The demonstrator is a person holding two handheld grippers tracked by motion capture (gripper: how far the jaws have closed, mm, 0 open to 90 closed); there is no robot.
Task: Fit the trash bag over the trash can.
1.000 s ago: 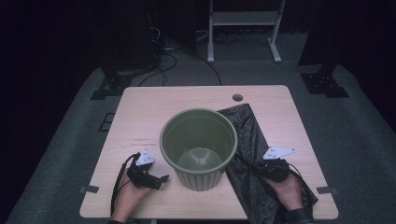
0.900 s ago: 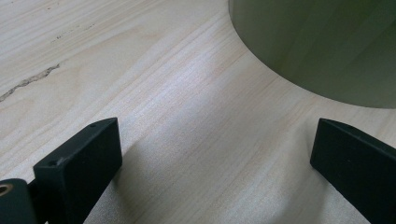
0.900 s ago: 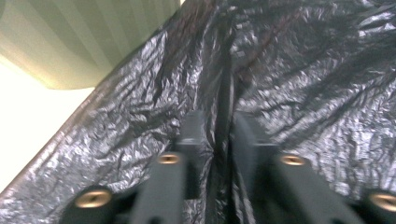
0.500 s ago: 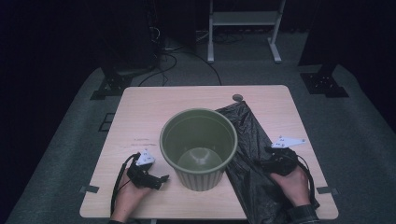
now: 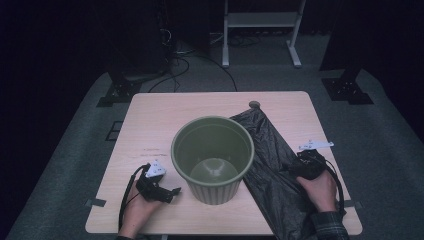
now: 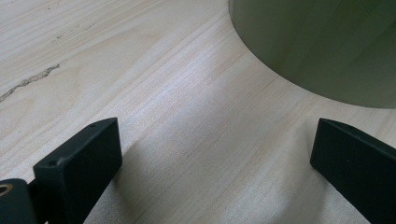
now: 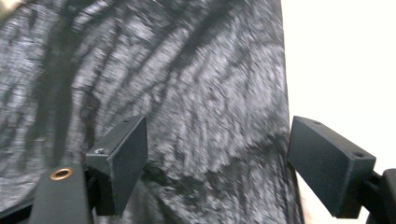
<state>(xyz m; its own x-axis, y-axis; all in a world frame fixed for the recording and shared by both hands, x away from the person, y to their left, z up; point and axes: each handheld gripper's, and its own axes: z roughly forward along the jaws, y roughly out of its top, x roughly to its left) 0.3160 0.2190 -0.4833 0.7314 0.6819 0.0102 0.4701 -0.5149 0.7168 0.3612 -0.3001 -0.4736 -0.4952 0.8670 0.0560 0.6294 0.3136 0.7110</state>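
Observation:
An olive green bin stands upright and empty in the middle of the light wooden table. A black plastic bag lies flat to its right, partly tucked behind it. My left gripper rests low beside the bin's left base, open, with bare wood between its jaws and the bin wall ahead. My right gripper hovers over the bag's right edge. Its jaws have just been opening and now stand open above the crinkled bag, pinching nothing.
A small round grommet sits at the table's far edge. Tape tabs stick out at the near corners. Beyond the table are a white frame, floor cables and black stand bases.
My right hand has slid to the right and slightly farther away across the bag, toward its right edge. The left hand, the bin and the bag have stayed put.

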